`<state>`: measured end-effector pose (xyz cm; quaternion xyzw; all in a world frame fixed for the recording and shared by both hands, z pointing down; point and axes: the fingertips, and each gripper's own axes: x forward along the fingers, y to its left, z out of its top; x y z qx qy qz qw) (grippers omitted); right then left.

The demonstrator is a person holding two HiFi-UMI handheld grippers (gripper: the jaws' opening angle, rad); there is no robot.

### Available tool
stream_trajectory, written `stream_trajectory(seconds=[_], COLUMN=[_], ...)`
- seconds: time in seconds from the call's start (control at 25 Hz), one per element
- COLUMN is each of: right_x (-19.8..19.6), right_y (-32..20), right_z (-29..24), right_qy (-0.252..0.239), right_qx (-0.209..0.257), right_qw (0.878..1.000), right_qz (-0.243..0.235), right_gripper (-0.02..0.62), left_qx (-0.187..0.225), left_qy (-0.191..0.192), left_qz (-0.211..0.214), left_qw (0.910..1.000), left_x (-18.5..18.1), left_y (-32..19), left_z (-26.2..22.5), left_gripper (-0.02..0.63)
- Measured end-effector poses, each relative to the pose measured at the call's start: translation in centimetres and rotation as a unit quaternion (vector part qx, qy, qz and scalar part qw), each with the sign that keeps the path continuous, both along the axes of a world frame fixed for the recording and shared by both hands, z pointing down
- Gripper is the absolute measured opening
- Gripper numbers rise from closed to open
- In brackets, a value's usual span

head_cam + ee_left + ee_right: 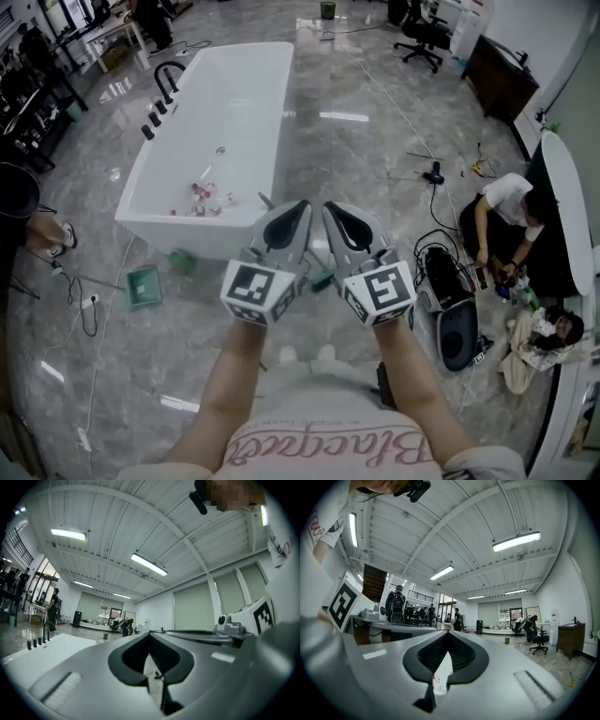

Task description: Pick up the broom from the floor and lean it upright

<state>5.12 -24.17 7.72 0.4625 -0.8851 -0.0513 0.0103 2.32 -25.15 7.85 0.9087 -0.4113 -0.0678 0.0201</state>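
You held both grippers up in front of you, the left gripper [304,206] and the right gripper [329,207] side by side. Each pair of jaws was closed together on nothing; through them the gripper views showed only the room. I could not pick out the broom for certain. The likeliest trace was a green scrap [323,278] on the floor [366,159] between your grippers, mostly hidden behind them. A green square pan [143,286] lay near the corner of the bathtub [234,103]. A broom should be light, with a stiff, smooth, round stick that may roll in the jaws. I judged that a hold partway along the stick, nearer the head, would keep it from swinging. The glossy floor could let the foot slide once it is leaned. Neither gripper view showed the floor beneath you.
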Motion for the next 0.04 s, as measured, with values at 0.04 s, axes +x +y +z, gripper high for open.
stream_trajectory(seconds=[0.04], right_x=[0.03], right_y=[0.09], right_z=[-0.36], right_qy=[0.002], right_qx=[0.004], right_qw=[1.0], right_qz=[0.0], right_gripper=[0.0], left_qx=[0.002], left_qy=[-0.001], left_qz=[-0.001], left_qw=[1.0], left_x=[0.05], left_y=[0.17], left_z=[-0.24], left_gripper=[-0.002])
